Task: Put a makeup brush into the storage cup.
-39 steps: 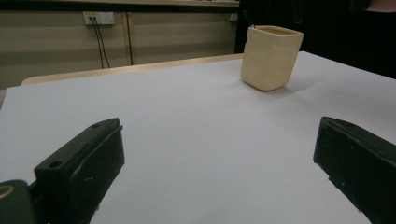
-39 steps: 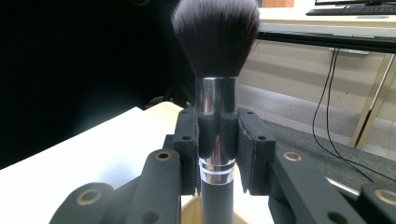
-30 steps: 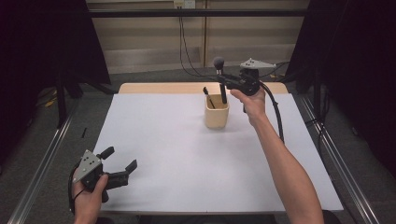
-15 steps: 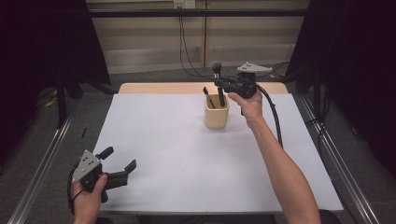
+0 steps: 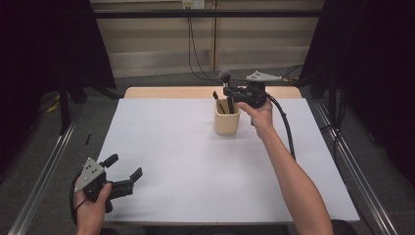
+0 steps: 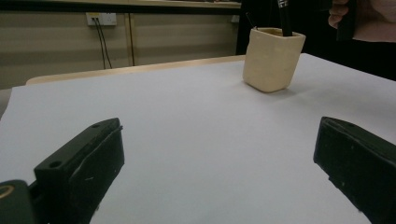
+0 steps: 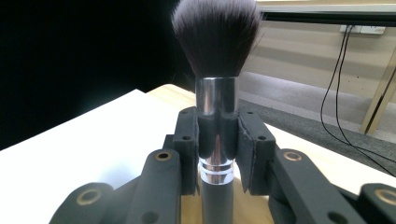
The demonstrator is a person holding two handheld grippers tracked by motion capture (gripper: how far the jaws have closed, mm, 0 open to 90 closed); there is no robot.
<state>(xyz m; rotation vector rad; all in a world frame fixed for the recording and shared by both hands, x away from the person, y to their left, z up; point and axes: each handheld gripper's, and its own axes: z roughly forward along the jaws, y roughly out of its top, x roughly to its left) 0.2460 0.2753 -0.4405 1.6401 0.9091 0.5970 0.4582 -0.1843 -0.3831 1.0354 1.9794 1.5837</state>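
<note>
Right arm: reached forward over the far half of the table (image 5: 161, 161), forearm stretched out, the hand wrapped around the right gripper (image 5: 229, 92) held level above the cup (image 5: 227, 122).
Right gripper's grip: jaws drawn in narrow and clamped on the makeup brush (image 7: 216, 116), one pad pressed against each side of its shiny metal collar.
Brush position: between the pads, its dark handle dropped below them into the cream cup, which stood near the table's far edge beside other dark utensils.
Brush axis: upright, long axis vertical, the bushy bristle head pointed up above the jaws.
Left arm: low at the near left corner, the hand around the left gripper (image 5: 125, 171), aimed across the table toward the cup.
Left gripper's jaws: spread wide with nothing between them, well apart from the cup.
</note>
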